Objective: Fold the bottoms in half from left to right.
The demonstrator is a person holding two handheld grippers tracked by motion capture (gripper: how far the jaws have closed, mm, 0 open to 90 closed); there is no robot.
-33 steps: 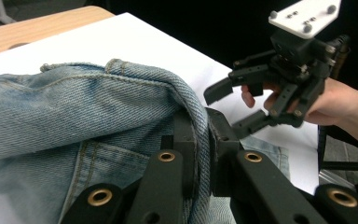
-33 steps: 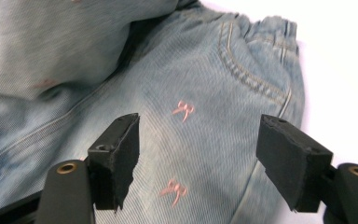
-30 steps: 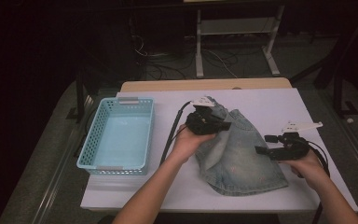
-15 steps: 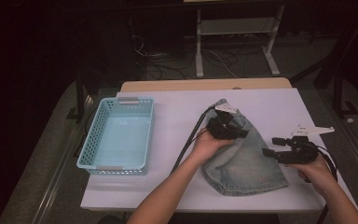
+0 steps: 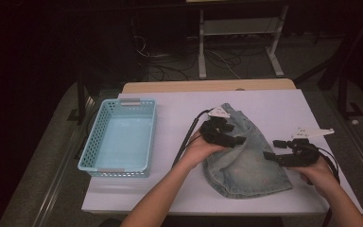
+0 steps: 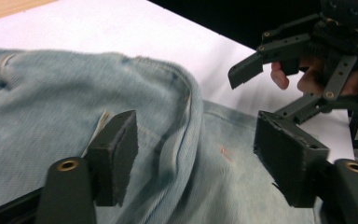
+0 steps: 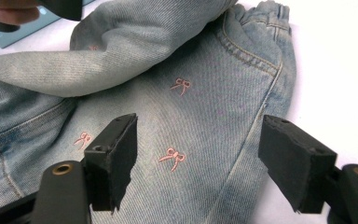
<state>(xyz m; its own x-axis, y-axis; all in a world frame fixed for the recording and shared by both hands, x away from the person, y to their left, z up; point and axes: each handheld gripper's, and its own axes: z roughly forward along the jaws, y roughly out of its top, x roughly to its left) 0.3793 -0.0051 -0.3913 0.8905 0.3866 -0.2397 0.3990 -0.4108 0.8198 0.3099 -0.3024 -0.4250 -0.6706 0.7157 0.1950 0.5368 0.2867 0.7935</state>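
A pair of pale denim jeans (image 5: 246, 161) is lying folded on the white surface (image 5: 274, 106), right of centre and toward the person's edge. In the right gripper view the denim (image 7: 191, 121) is showing small pink bows stitched into it, with the gathered waistband at the top and 1 layer folded over another at the upper left.

The left gripper (image 5: 220, 135) is hovering over the upper left part of the jeans, carried by the left hand (image 5: 203, 149). Its jaws have just been opening; in the left gripper view they are standing wide apart above a raised fold of the denim (image 6: 177, 140), and neither pad is pressing on the cloth.

The right gripper (image 5: 290, 153) is sitting just beside the right edge of the jeans, held by the right hand (image 5: 319, 172). Its 2 jaws are also standing well apart with the cloth below them, gripping nothing.

A light blue plastic basket (image 5: 120, 137) is resting on the left part of the surface, well apart from the jeans.
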